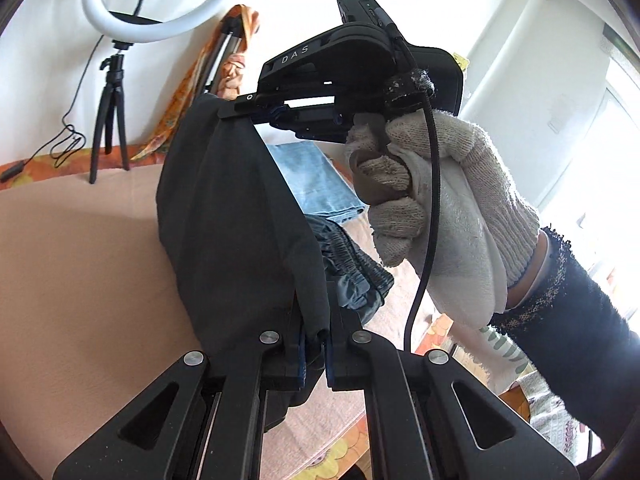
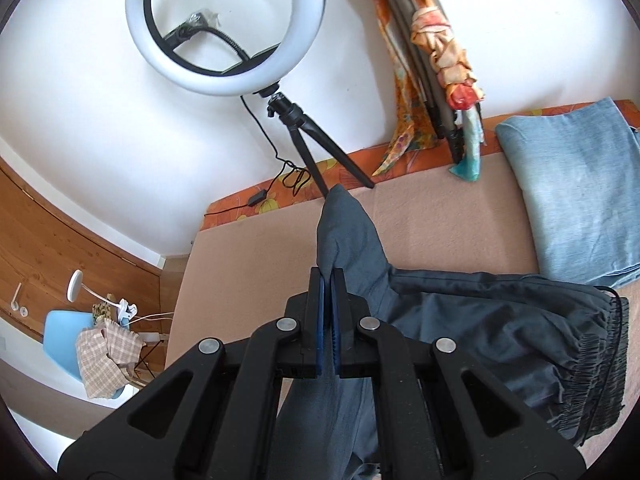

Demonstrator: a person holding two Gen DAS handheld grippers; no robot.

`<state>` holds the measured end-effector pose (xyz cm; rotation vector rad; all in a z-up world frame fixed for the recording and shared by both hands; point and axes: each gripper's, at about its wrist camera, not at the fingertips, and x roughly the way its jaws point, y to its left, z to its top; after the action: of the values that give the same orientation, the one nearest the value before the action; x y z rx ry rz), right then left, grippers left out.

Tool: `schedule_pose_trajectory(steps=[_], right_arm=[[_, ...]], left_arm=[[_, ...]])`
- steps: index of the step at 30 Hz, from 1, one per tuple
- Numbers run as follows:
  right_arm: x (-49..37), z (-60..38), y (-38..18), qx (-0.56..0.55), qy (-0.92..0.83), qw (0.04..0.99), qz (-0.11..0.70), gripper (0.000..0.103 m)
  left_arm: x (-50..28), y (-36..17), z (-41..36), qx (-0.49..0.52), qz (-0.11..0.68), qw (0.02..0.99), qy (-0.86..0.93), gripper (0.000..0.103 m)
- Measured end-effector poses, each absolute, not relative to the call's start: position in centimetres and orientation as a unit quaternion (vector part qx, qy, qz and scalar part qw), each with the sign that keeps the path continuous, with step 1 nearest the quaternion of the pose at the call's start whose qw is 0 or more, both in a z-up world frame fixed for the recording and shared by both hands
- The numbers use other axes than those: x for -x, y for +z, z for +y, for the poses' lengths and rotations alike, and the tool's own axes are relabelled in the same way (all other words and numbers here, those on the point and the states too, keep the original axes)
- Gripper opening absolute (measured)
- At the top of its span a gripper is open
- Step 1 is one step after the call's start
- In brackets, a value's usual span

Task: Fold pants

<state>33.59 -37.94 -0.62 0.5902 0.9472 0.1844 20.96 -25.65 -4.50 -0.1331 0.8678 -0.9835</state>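
Dark grey pants point(image 1: 232, 216) hang lifted between both grippers above a beige-covered bed point(image 1: 72, 264). My left gripper point(image 1: 316, 354) is shut on a hem edge of the pants. My right gripper point(image 2: 329, 300) is shut on another fold of the pants point(image 2: 348, 232); it also shows in the left wrist view point(image 1: 256, 110), held by a gloved hand point(image 1: 440, 208). The elastic waistband point(image 2: 600, 364) lies bunched on the bed at the right.
Folded light blue jeans point(image 2: 580, 188) lie at the bed's far right. A ring light on a tripod point(image 2: 224, 28) stands at the back edge by the wall. An orange patterned cloth on a folded stand point(image 2: 432, 48) leans there. A blue chair point(image 2: 76, 340) stands left below.
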Motion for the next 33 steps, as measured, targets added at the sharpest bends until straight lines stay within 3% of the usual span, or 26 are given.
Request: schedule_pose_trajectory(steps=[21,33], right_arm=[[-25.8,-57.2,-8.3,-0.329,0.011,0.824,0.461,0.004],[-25.7,-61.6,-13.1,-0.293,-0.025,0.817,0.496,0.004]], left_arm=[[-19.2,-11.1,-43.4,0.0,0.46,0.721,-0.518,0.005],[-18.2,-13.6,-47.4,-0.009,0.483,0.711,-0.511,0.005]])
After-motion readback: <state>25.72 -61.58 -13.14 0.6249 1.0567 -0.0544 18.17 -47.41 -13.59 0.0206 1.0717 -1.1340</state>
